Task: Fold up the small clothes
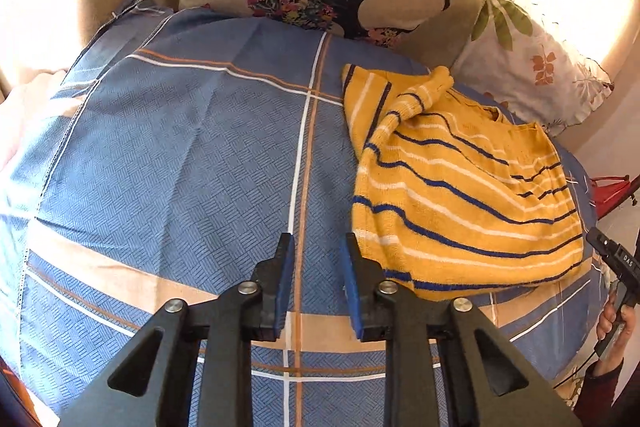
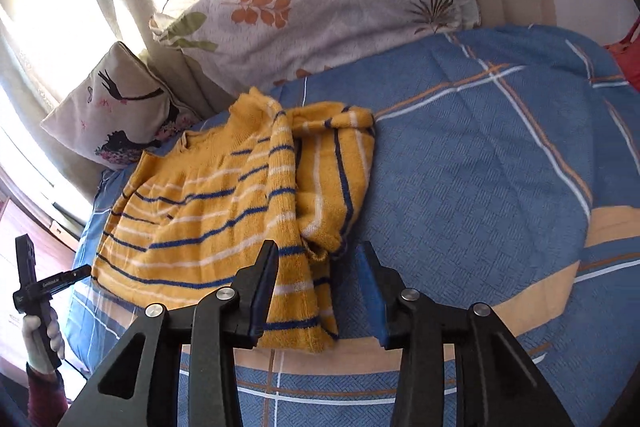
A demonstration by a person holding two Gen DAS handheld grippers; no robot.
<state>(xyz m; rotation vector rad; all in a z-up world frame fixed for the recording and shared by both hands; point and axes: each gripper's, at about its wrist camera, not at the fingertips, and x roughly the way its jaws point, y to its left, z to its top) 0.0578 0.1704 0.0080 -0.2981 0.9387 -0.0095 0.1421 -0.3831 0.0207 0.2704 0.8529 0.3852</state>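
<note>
Your left gripper (image 1: 316,247) hovers over bare bedspread (image 1: 180,155), its jaws apart and holding nothing. The yellow striped sweater (image 1: 460,187) lies just to the right of its right finger, which overlaps the sweater's near hem corner in the left wrist view; whether it actually touches the knit I cannot tell from this angle.

The fold looks barely begun. The body lies mostly flat, hem toward you and collar away, with one sleeve (image 1: 416,103) flopped across the chest (more a loose drape than a crease) and the left side of the sweater bunched. You still have to square the sleeves and bring the body over on itself.

Your right gripper (image 2: 318,255) sits at the sweater's right edge, jaws apart and empty. Seen from the right wrist, its left finger is over the hem, while the other sleeve, lying crumpled with its cuff (image 2: 320,251) pointing toward you, falls in the gap between the two fingers. Its right finger is over the bedspread. Both tools point toward the pillows (image 2: 320,7) beyond the sweater.
</note>
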